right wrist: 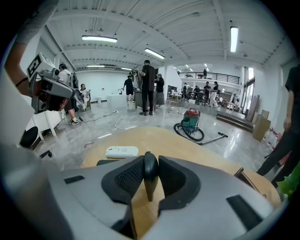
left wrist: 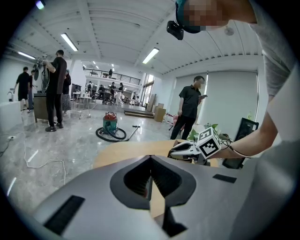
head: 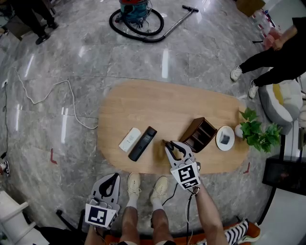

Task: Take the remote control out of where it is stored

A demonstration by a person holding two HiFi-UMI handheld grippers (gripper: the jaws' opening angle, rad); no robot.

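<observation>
A brown wooden holder stands on the oval wooden table, right of centre. Just left of it, near the table's front edge, my right gripper is shut on a slim dark remote control, which stands on edge between the pads. A white remote and a black remote lie side by side on the table further left. My left gripper hangs below the table's front edge, over the floor, its jaws shut with nothing in them.
A white dish and a potted plant sit at the table's right end. A vacuum cleaner with its hose lies on the floor beyond, and a white cable at the left. People stand around the room.
</observation>
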